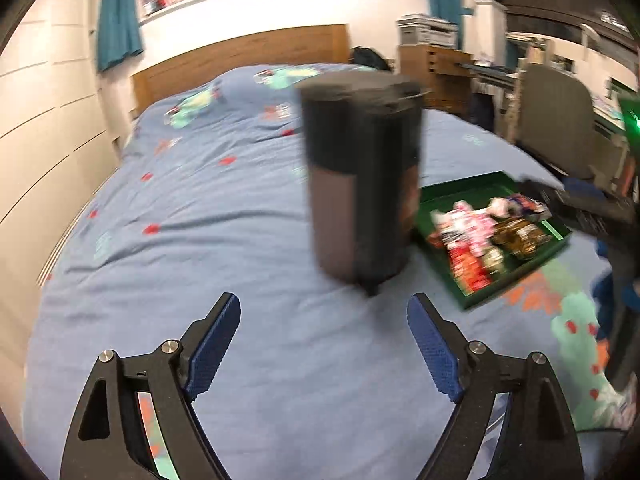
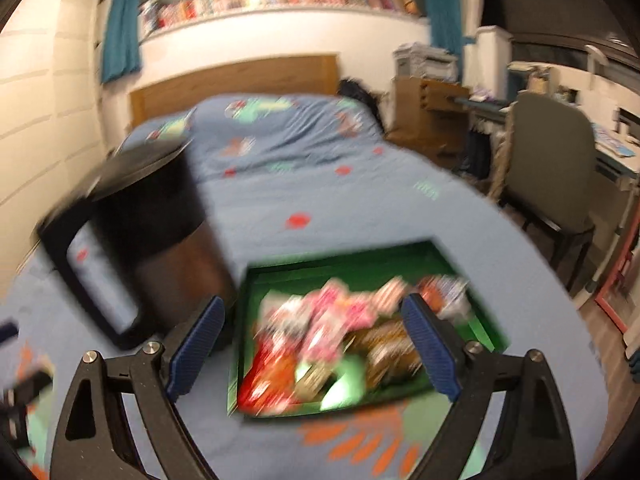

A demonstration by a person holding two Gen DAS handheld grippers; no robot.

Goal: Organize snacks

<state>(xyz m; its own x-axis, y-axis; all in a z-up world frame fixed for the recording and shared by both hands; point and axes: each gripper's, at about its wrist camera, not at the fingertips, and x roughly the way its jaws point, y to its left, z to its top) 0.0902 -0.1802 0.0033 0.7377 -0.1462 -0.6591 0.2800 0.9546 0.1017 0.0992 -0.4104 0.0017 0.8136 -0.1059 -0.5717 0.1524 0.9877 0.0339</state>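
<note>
Left wrist view: my left gripper (image 1: 324, 344) hangs with its blue-padded tongs spread wide and nothing between them, only the blue patterned bedspread (image 1: 208, 208) below. Just ahead of the tongs stands a tall dark cylindrical jug with a black lid and side handle (image 1: 360, 184), upright on the bedspread and badly blurred. To the right of that jug, near it, lies the shallow green rectangular tray (image 1: 476, 188), and in it the heap of pink, red and brown wrapped snack packets (image 1: 480, 236). A dark part of the other tool reaches over the tray's far right corner

Right wrist view: my right gripper (image 2: 312, 344) is spread too, holding nothing, and it hovers above the tray (image 2: 344, 260) on the side away from the wooden headboard (image 2: 236, 76); the snack packets (image 2: 332, 328) show between its tongs, but I cannot tell any contact. The jug (image 2: 152, 240) stands just left of the tray, looking tilted, which may only be the lens. Everything here is smeared

I judge that I'm between picks, with both tools free and the snacks still jumbled in the tray. Next calls for steadying, choosing one packet on top, and lowering the right tongs squarely around it without catching its neighbours or the tray wall
</note>
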